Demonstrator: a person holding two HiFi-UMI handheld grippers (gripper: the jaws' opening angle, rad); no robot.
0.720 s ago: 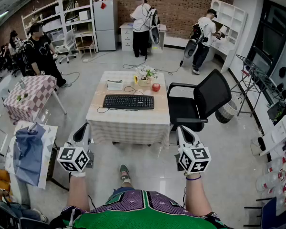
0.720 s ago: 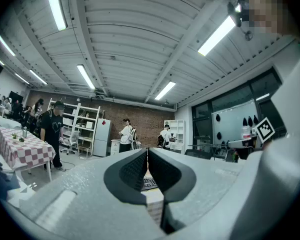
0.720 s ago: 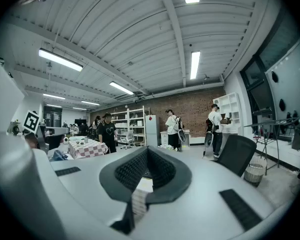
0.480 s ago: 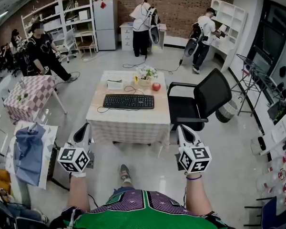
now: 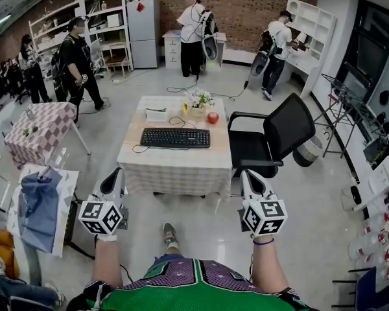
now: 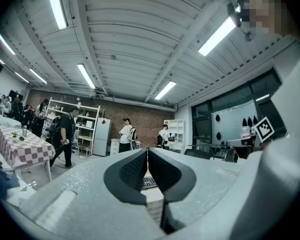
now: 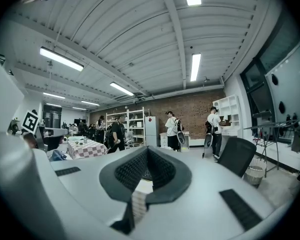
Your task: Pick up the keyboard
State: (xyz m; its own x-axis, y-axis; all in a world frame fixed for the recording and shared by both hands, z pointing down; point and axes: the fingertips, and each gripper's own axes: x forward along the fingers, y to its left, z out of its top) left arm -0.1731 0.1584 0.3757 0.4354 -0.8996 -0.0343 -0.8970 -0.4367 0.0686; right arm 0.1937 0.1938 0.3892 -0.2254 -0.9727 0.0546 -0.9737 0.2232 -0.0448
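As far as the head view shows, not yet at the desk (image 5: pixel 175 172): left gripper (image 5: pixel 110 175) and right gripper (image 5: pixel 247 175) held level on the near side, well apart from the keyboard (image 5: pixel 175 138). Lies flat mid-desk, long side running left to right, with a cable (image 5: pixel 138 149) trailing off the left end. Beyond it on the far side, an apple (image 5: pixel 212 118) and a flower pot (image 5: pixel 198 104); to the right, a black chair (image 5: pixel 275 135). Probably light and stiff, a long plastic slab, likely to tip if taken at one end only. Best taken at both short ends, one gripper each, pinching the rim clear of the keys. Worth minding the tug of the cable.

In the left gripper view, jaws pressed together with nothing between them. Shows a sliver of the keyboard far ahead through the notch.

In the right gripper view, likewise closed and empty, aimed toward the desk. Needs opening before any hold.
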